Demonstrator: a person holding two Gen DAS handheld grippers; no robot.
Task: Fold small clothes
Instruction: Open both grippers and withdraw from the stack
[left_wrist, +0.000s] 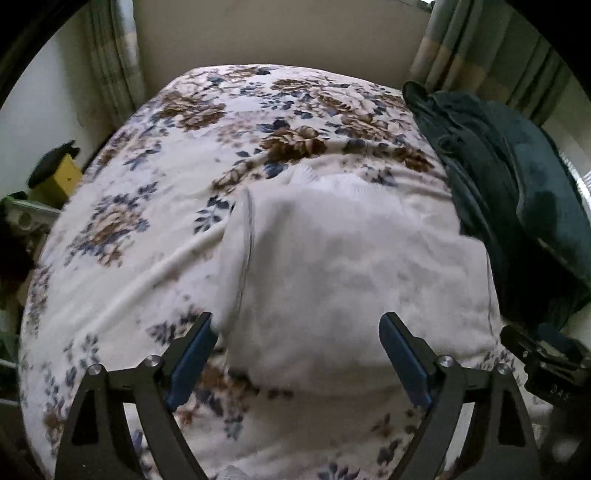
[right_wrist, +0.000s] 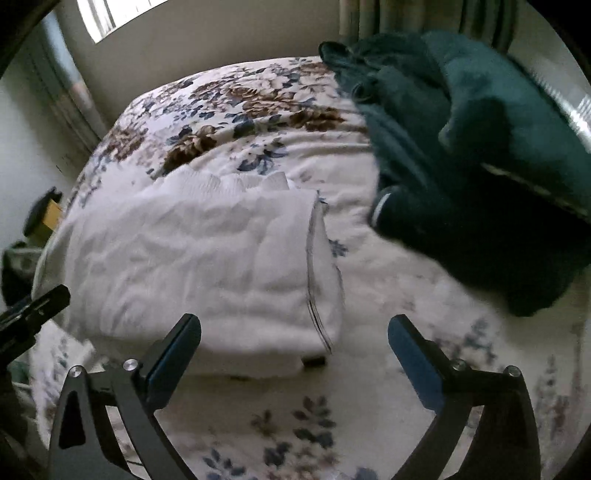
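Since both grippers hang empty over the bed (left_wrist: 122, 236), the white garment (left_wrist: 343, 280) lies untouched between them, flat on the floral bedspread and already partly folded into a rough rectangle. Left gripper (left_wrist: 297, 352): jaws wide, nothing between them, garment directly ahead and just under the tips, its near edge about level with the fingers. Right gripper (right_wrist: 295, 352): jaws wide too, empty; in its view the garment (right_wrist: 199, 266) sits ahead and to the left, with its right folded edge running away from the camera near the centre line.

Key relation: the garment's ribbed hem is at the far end and its side edges run fore-aft, though whether it is longer that way or across I cannot tell through the fisheye. Left gripper looks nearer, squarely over the cloth; right gripper is offset beside the right edge, so judged best placed to pinch that edge or the near right corner. Next fold probably takes the near edge toward the far hem, or the right side over.

A dark green pile of clothes (right_wrist: 461, 155) sits to the right on the bed, apart from the white piece.

Writing: faint marks on the other gripper's body at the lower right of the left view, too blurred to read. No brand or label legible on the garment.
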